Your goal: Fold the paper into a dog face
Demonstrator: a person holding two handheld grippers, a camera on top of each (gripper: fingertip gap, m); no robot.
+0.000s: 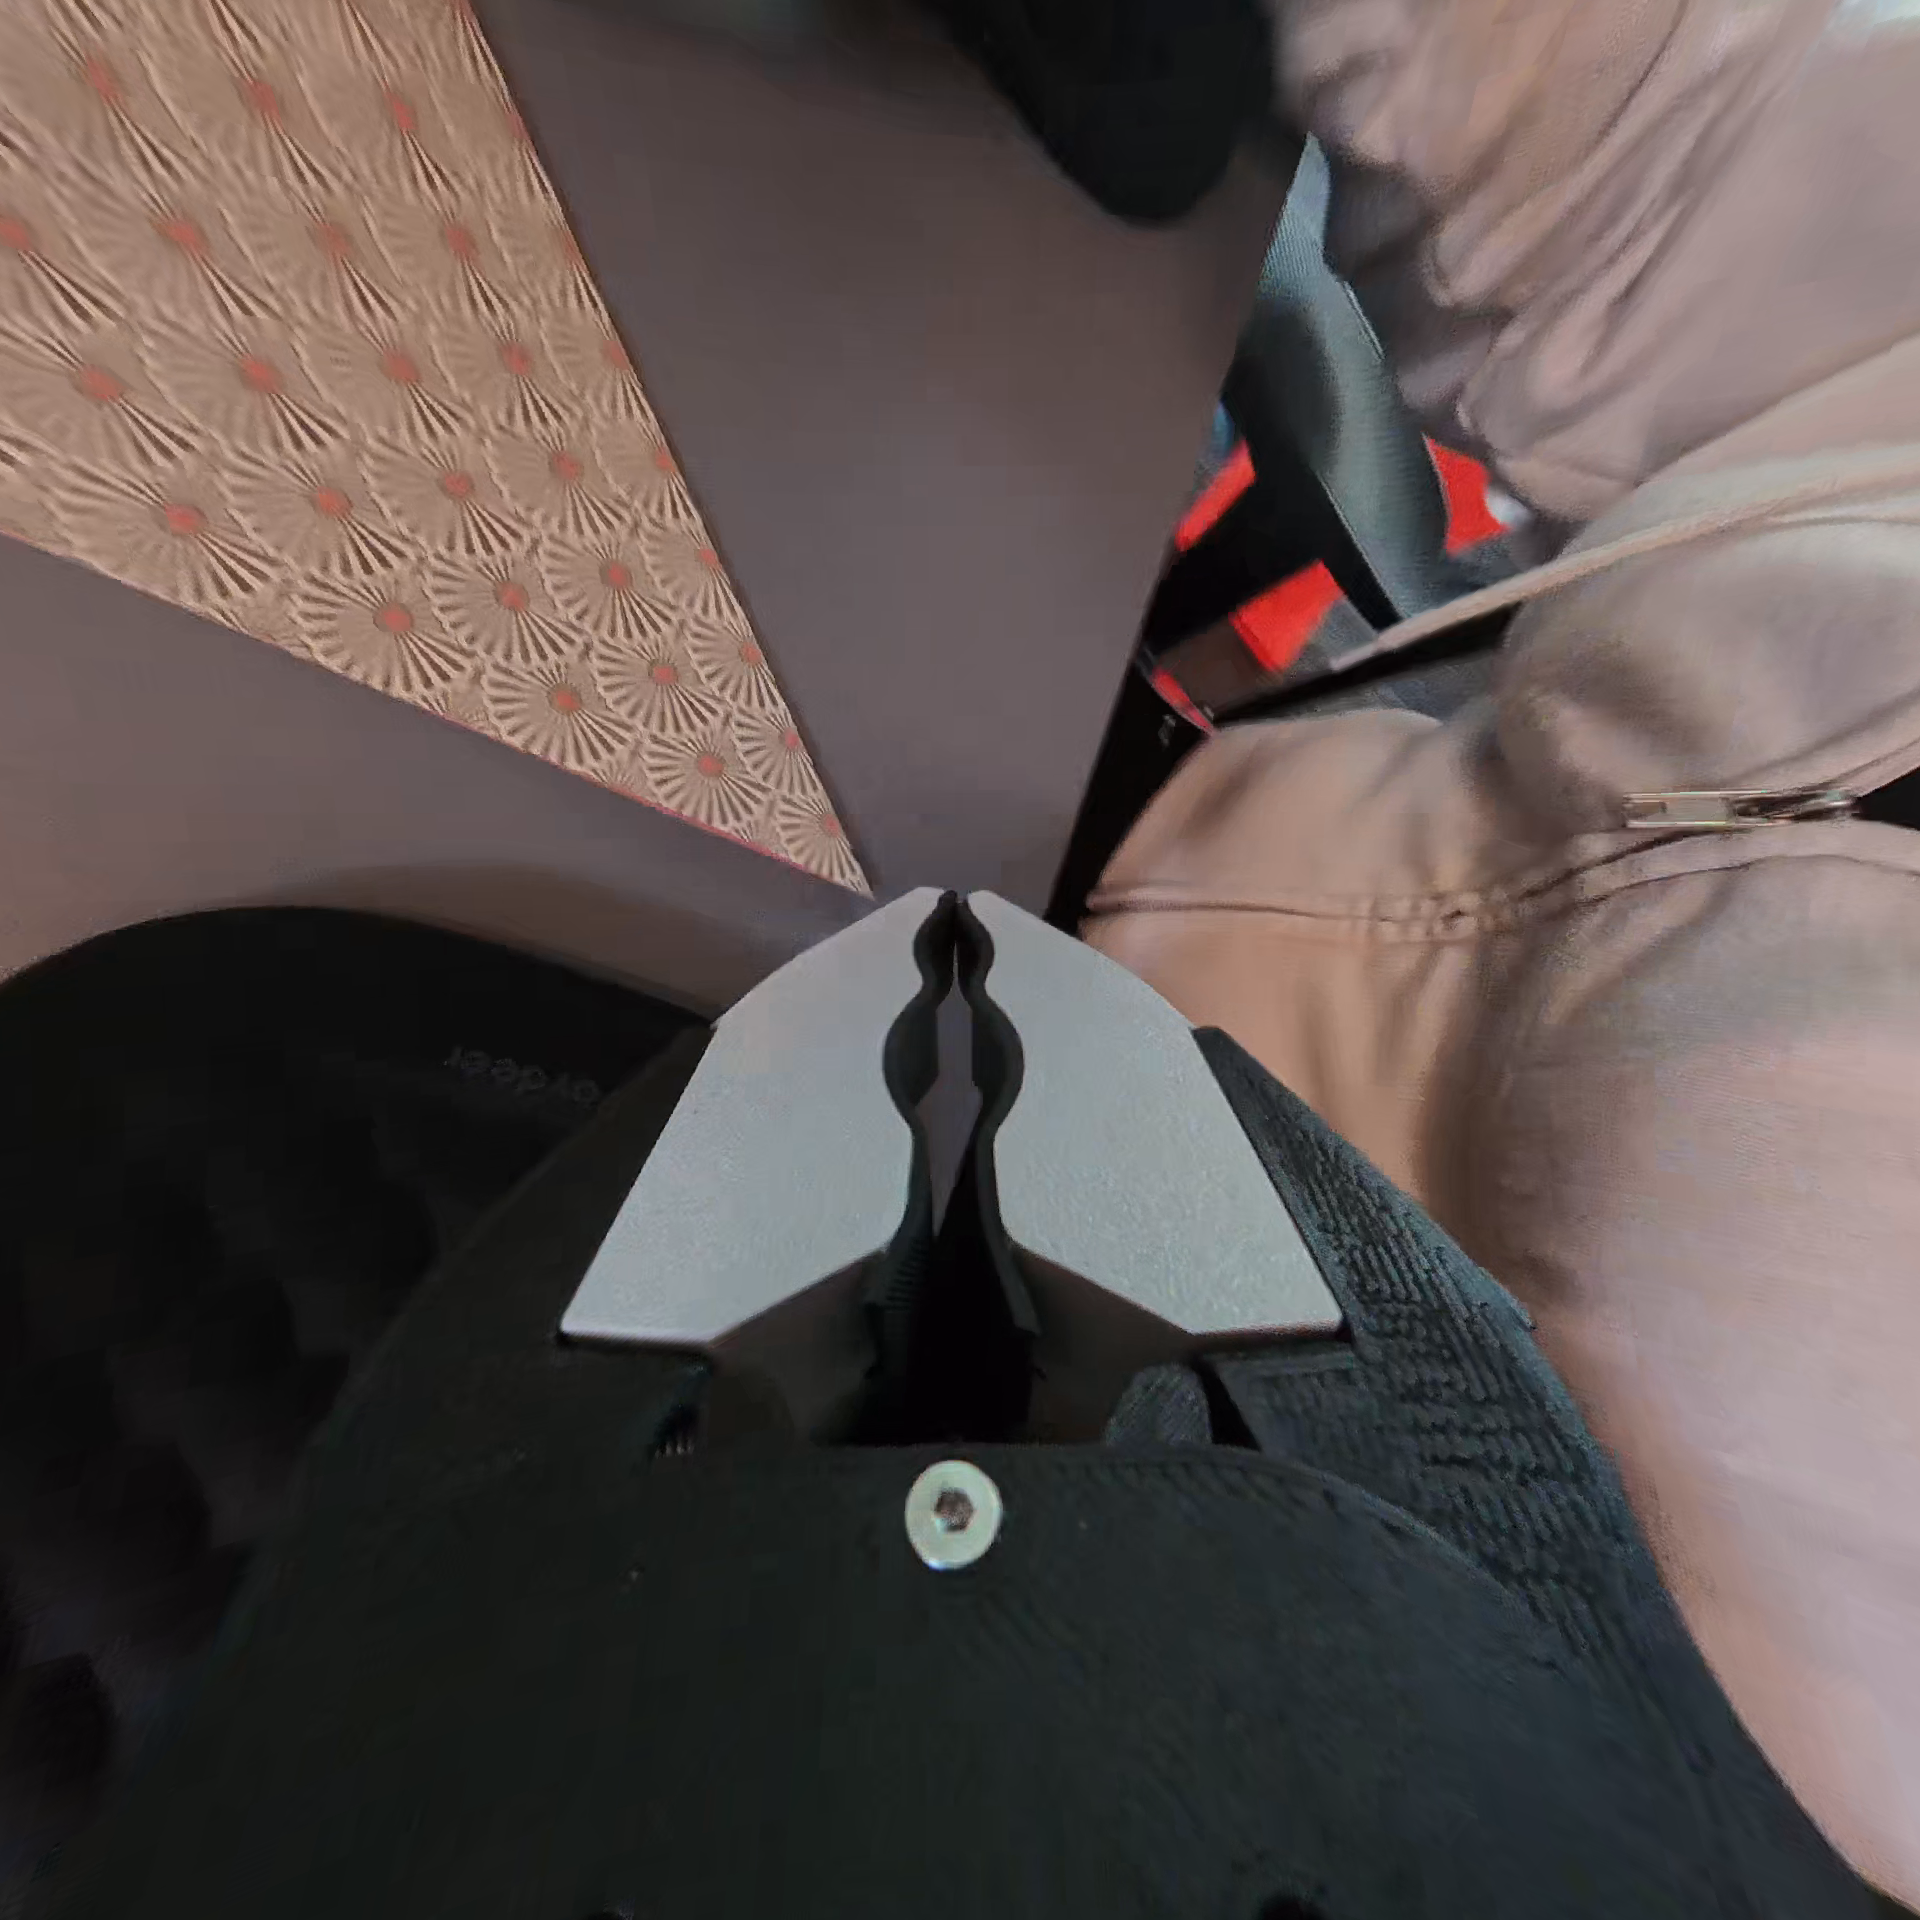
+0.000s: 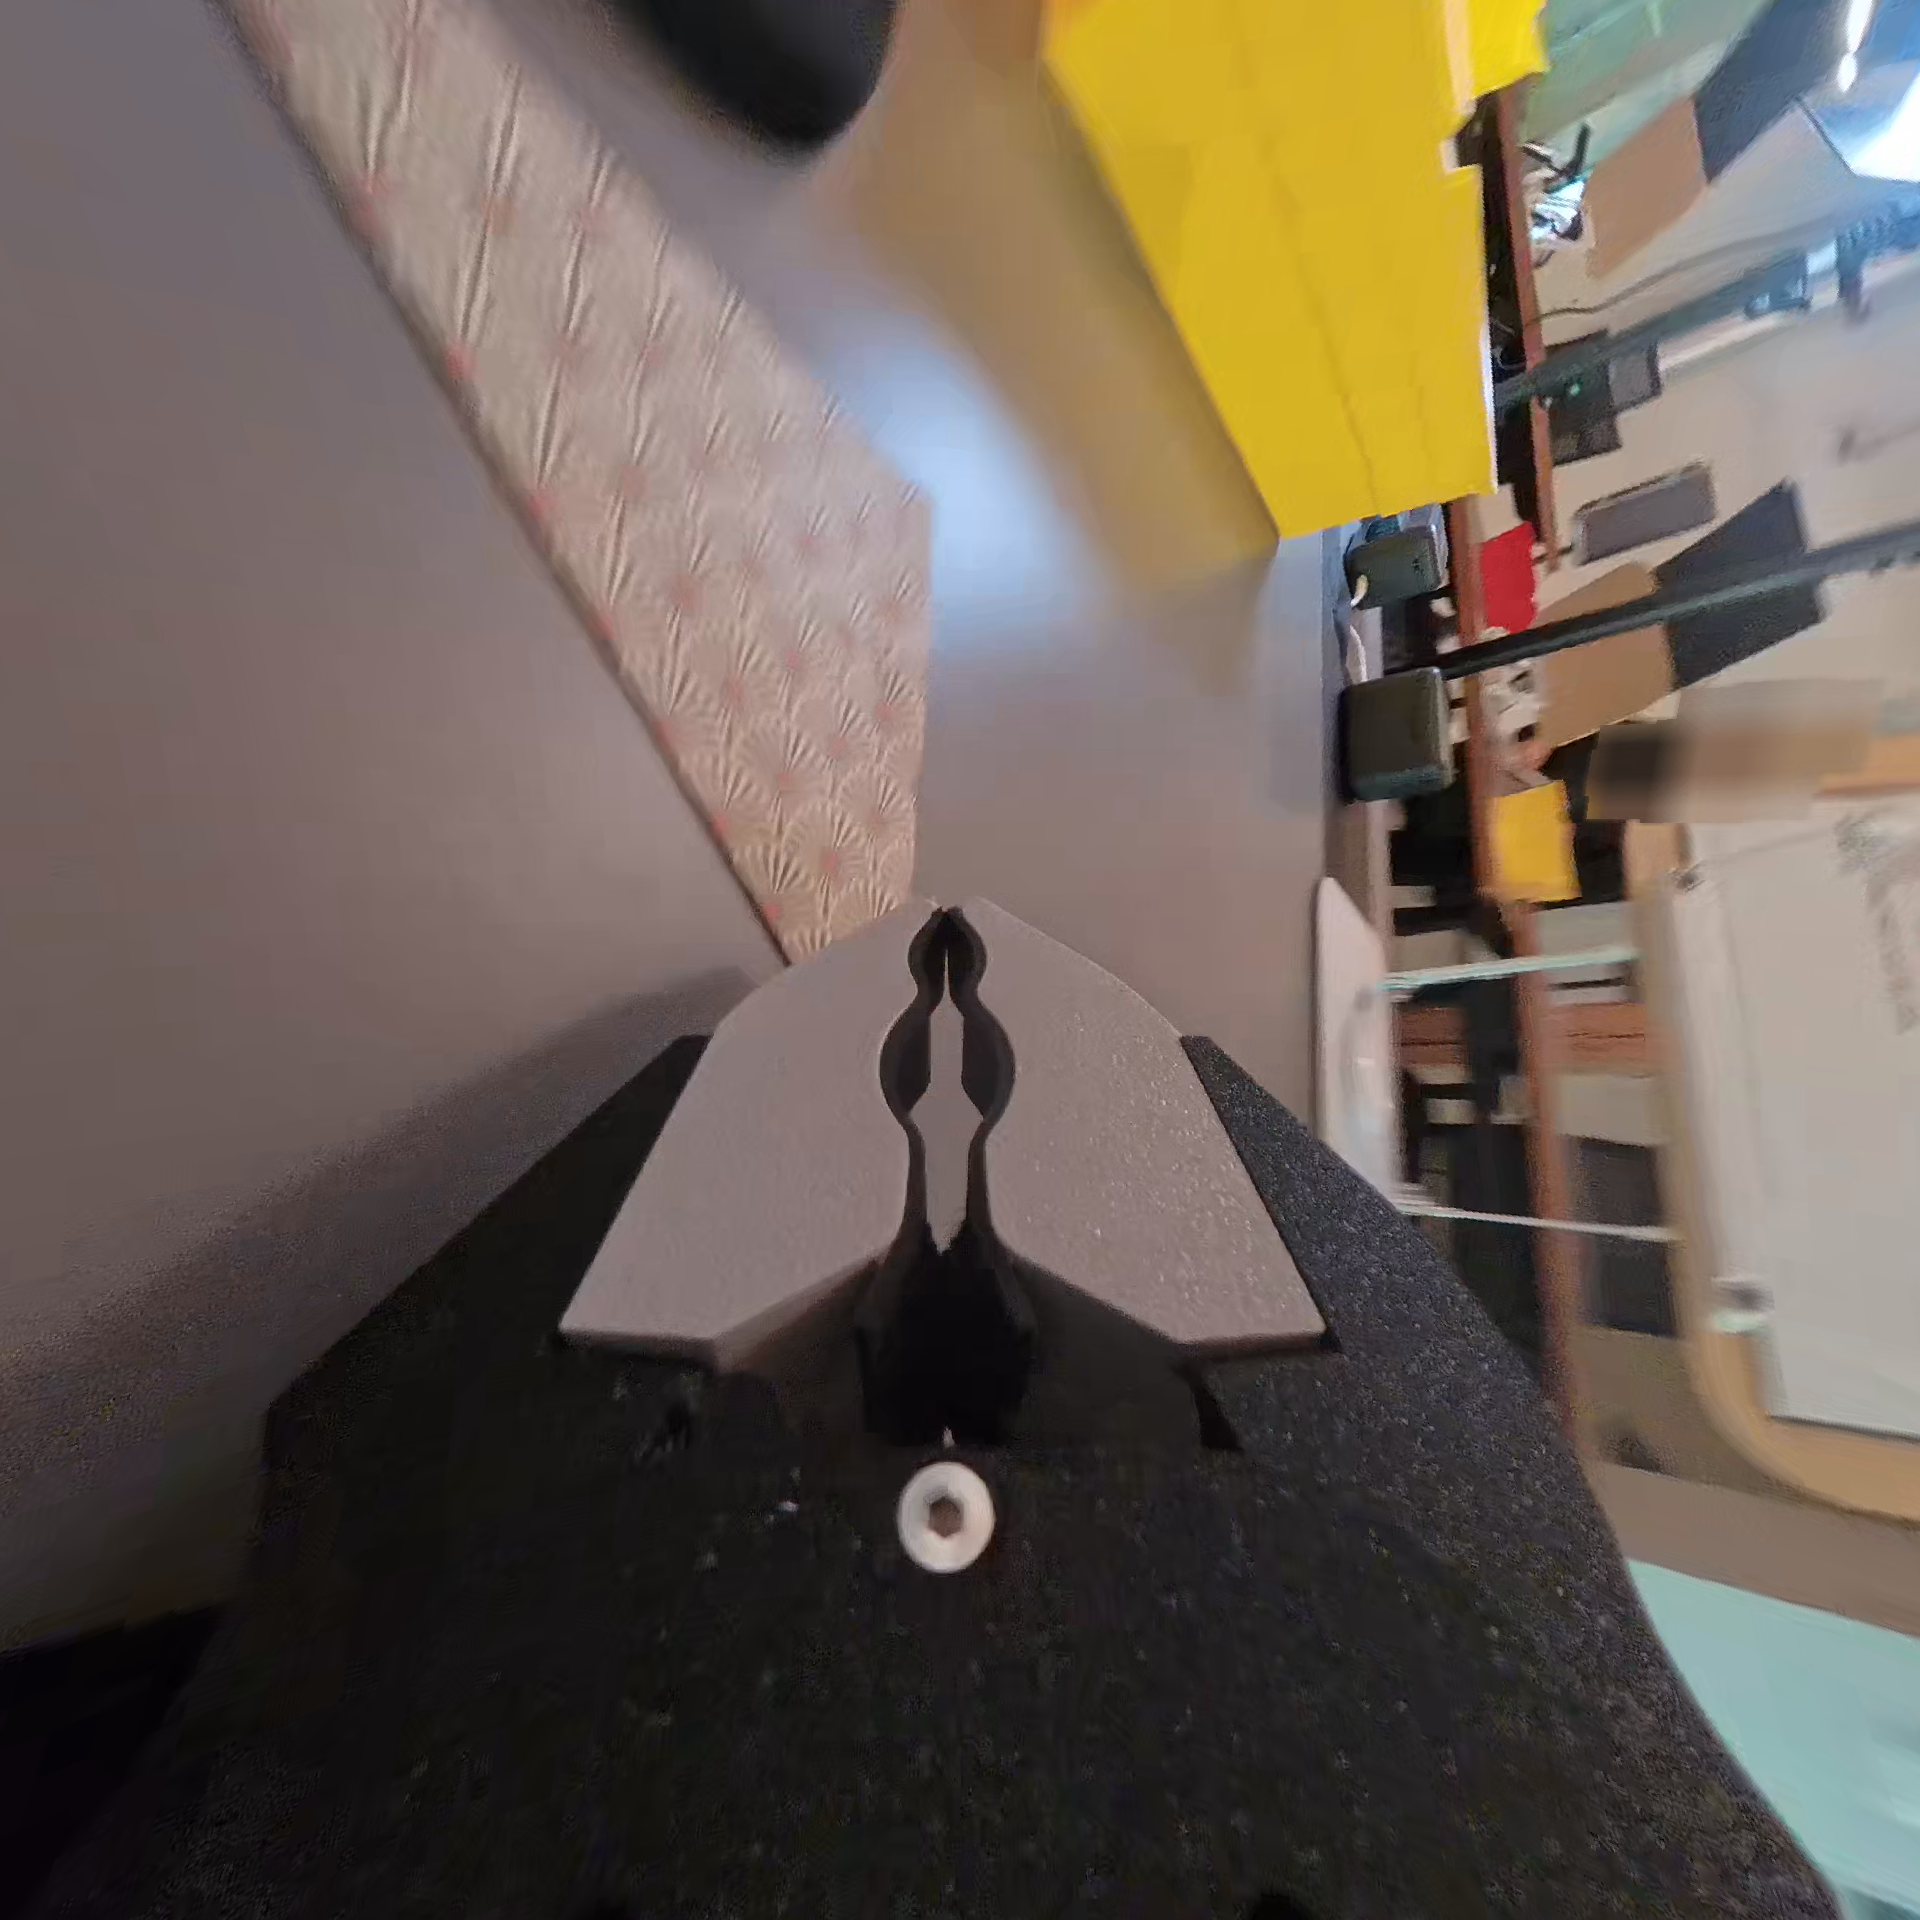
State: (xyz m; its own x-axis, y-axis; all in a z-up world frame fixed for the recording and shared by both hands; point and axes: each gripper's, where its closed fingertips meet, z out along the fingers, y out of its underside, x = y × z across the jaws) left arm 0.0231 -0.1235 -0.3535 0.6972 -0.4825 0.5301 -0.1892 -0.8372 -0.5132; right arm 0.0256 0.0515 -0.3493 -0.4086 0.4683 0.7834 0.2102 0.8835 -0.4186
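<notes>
Lying flat, patterned paper (image 1: 343, 416) reaches both closed tongs' tips.

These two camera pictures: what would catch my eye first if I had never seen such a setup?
Probably the patterned paper, a fan-print sheet lying flat on the grey table, its corner reaching toward each gripper. Next, the grey fingers of the left gripper and right gripper, both closed at the tips, fill the foreground. A bright yellow box stands at the table's far side in the right wrist view.
</notes>
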